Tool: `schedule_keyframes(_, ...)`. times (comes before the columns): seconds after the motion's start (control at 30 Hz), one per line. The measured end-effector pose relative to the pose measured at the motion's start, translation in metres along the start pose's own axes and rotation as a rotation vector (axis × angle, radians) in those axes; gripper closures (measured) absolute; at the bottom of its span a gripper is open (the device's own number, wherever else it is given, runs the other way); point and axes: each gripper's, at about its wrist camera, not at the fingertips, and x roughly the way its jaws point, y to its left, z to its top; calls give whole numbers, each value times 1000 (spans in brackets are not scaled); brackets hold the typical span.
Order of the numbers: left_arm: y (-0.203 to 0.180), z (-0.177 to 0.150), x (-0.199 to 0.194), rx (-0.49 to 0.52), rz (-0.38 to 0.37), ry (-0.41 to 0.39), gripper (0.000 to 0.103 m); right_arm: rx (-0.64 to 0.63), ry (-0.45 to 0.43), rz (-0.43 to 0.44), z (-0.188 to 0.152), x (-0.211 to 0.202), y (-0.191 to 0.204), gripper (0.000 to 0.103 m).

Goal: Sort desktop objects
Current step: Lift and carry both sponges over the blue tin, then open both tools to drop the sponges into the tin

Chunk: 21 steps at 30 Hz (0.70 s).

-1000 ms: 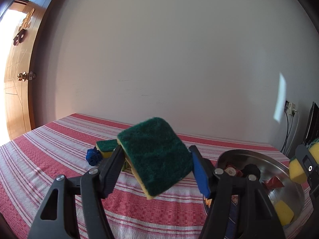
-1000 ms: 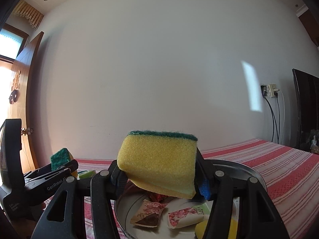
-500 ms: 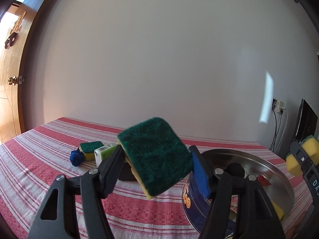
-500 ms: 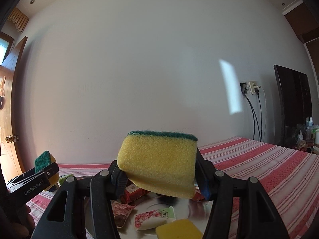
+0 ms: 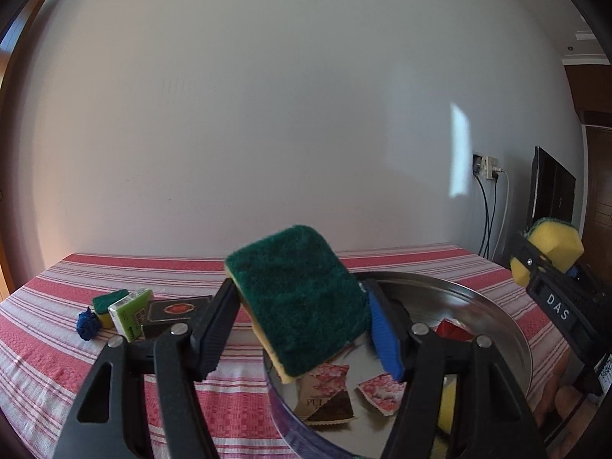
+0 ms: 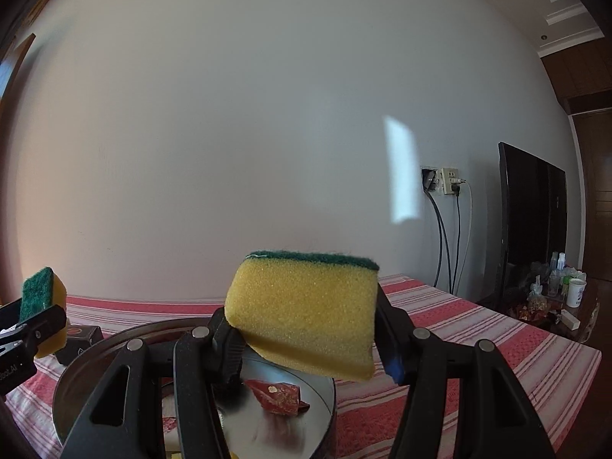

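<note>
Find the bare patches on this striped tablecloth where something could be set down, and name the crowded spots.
Free: the striped cloth right of the metal basin, toward the wall cables, and the near-left cloth in front of the small items. Crowded: the basin, full of packets, and the sponge-and-boxes cluster left of it.

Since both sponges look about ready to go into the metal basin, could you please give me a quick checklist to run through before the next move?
1. Left gripper clamps its sponge: ok.
2. Right gripper clamps its sponge: ok.
3. Metal basin below the left sponge: ok.
4. Basin has free room among the sachets: ok.
5. Grippers apart from each other: ok.
6. Right sponge fully over the basin: cannot tell.
</note>
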Motion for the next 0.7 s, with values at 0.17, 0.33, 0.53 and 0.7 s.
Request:
schedule_keyframes(0.17, -22, 3, 16, 27, -32, 33, 37, -28, -22, -10, 1, 4, -7, 42)
schedule_keyframes(0.33, -38, 1, 30, 62, -30, 62, 37, -50, 11, 41, 2, 16, -9, 42)
schedule_keyframes(0.53, -47, 0, 32, 97, -10, 63, 37, -61, 31, 57, 2, 22, -9, 42)
schedule_keyframes(0.7, -47, -1, 31, 109, -5, 72, 37, -76, 54, 74, 2, 29, -6, 42)
